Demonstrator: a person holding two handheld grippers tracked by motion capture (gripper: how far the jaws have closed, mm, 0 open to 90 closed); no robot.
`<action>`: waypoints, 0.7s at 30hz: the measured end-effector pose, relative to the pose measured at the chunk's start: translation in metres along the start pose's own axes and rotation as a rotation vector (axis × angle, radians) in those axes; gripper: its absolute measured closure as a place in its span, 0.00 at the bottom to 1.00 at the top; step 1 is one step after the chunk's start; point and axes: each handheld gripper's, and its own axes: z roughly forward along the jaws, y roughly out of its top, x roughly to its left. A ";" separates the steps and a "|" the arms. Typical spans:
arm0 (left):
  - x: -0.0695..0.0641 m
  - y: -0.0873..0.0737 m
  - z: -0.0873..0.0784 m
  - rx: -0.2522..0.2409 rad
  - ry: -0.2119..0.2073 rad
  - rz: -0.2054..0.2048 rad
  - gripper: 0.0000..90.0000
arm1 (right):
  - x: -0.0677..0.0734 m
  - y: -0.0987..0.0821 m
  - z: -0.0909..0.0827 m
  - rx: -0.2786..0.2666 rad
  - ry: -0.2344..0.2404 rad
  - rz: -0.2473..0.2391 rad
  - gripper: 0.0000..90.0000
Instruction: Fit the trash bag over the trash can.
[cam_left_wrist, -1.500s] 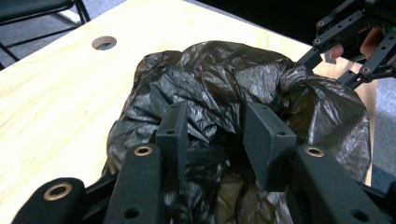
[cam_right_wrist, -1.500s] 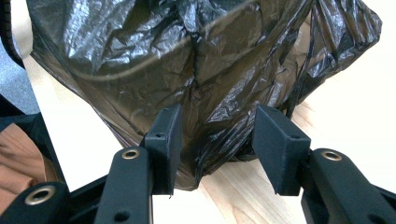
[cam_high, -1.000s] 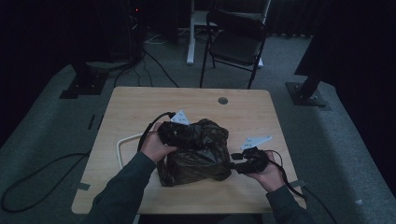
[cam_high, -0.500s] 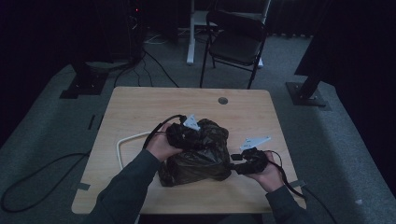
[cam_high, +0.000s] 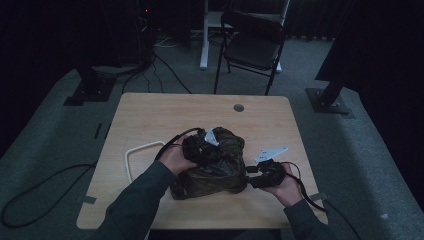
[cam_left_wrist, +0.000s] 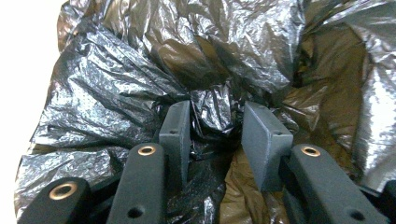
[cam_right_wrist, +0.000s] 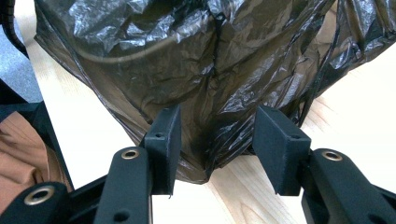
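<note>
So there's a crumpled dark brown-black plastic bag (cam_high: 212, 167) sitting near the front middle of the light wooden table (cam_high: 150, 117), kind of a lumpy mound that runs longer left to right than front to back, with no clear end pointing anywhere. Off to its left a white looped cord (cam_high: 136, 152) lies flat on the wood, well clear of the bag, and a black folding chair (cam_high: 252, 42) stands past the far edge. The left gripper (cam_left_wrist: 215, 128) is down on top of the bag, jaws just opened back up, a fold of film between them. The right gripper (cam_right_wrist: 217, 135) sits spread around the bag's right corner, pads off it.
</note>
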 end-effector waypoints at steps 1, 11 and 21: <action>0.000 0.000 0.002 0.007 0.004 0.003 0.69 | 0.000 0.000 0.000 0.001 0.000 0.000 0.58; -0.003 0.002 0.013 0.040 0.022 0.011 0.62 | 0.000 0.000 0.000 -0.001 -0.002 -0.004 0.58; -0.008 0.004 0.023 0.096 0.031 0.033 0.60 | 0.000 0.000 0.000 0.006 0.002 -0.003 0.58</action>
